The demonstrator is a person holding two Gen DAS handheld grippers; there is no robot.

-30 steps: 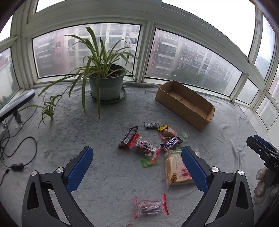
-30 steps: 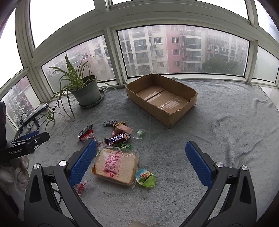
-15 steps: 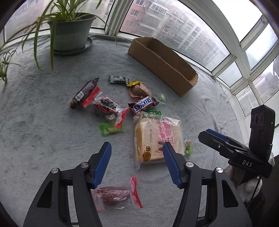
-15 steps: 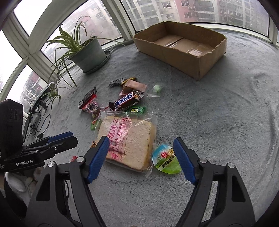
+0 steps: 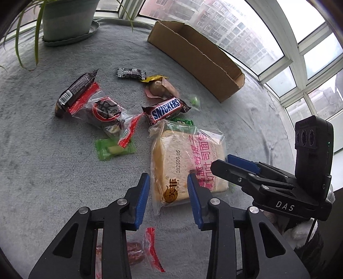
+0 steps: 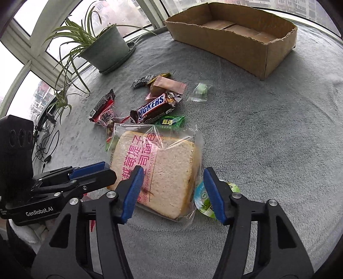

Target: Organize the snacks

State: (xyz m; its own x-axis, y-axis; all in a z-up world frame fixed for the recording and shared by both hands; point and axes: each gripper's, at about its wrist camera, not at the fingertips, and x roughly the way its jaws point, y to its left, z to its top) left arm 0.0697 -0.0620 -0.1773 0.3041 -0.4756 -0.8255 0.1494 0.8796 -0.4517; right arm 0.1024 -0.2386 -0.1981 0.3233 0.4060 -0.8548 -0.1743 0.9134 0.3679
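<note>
A bagged toast slice (image 5: pixel 184 158) lies on the grey cloth among loose snacks: a Snickers bar (image 5: pixel 166 109), a dark wrapped bar (image 5: pixel 74 91), a red-sealed cake bag (image 5: pixel 107 111), a green candy (image 5: pixel 114 149). My left gripper (image 5: pixel 168 184) is open, its fingers astride the toast's near left corner. My right gripper (image 6: pixel 171 178) is open over the toast (image 6: pixel 156 169), beside a round green jelly cup (image 6: pixel 204 200). An open cardboard box (image 6: pixel 233 36) stands behind, empty.
A potted spider plant (image 6: pixel 103 47) stands at the back left, also in the left wrist view (image 5: pixel 64 19). A red-wrapped snack (image 5: pixel 133 253) lies under my left gripper. Cables (image 6: pixel 46 148) trail at the left edge. Windows ring the ledge.
Both grippers have dropped and moved forward onto the toast bag, and both have narrowed from wide open. The snacks have not moved.
</note>
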